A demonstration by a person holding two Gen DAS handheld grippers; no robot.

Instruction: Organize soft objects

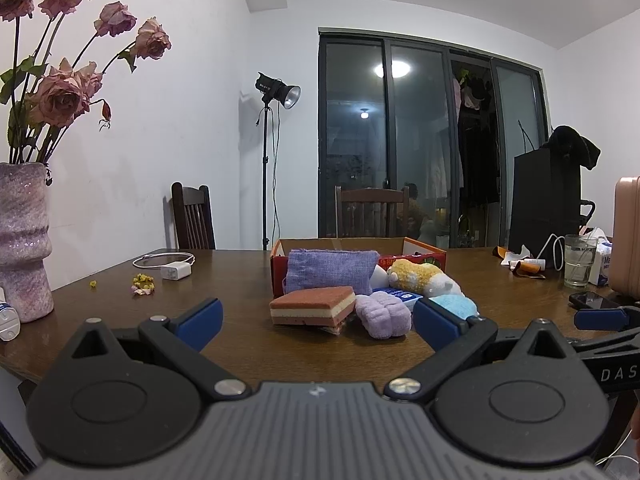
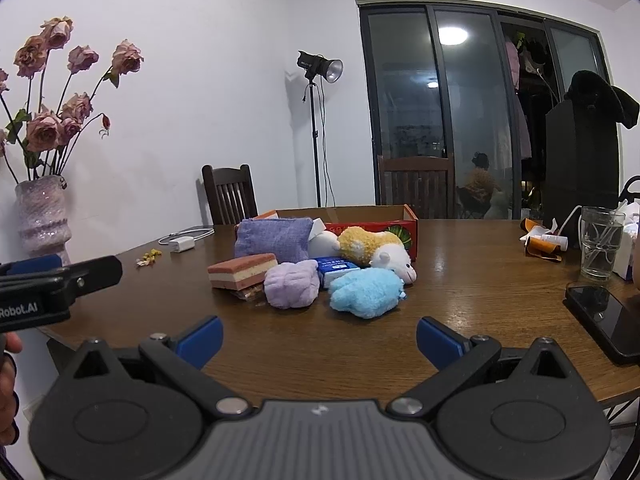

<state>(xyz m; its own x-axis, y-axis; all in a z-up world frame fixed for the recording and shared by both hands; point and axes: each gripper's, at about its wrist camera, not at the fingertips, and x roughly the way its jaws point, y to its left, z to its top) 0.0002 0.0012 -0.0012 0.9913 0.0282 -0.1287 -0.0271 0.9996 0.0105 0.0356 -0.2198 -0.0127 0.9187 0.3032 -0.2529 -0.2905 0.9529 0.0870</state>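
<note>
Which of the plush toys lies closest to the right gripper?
The light blue plush toy. It sits at the front of the pile, ahead of the purple one and the yellow-and-white one.

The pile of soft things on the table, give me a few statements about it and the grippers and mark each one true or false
1. Both grippers, left and right, are open and hold nothing. True.
2. The blue plush lies inside the cardboard box. False: it lies on the table, in front of the box.
3. The layered sponge sits left of the purple plush. True.
4. The drinking glass lies tipped over. False: it stands upright.
</note>
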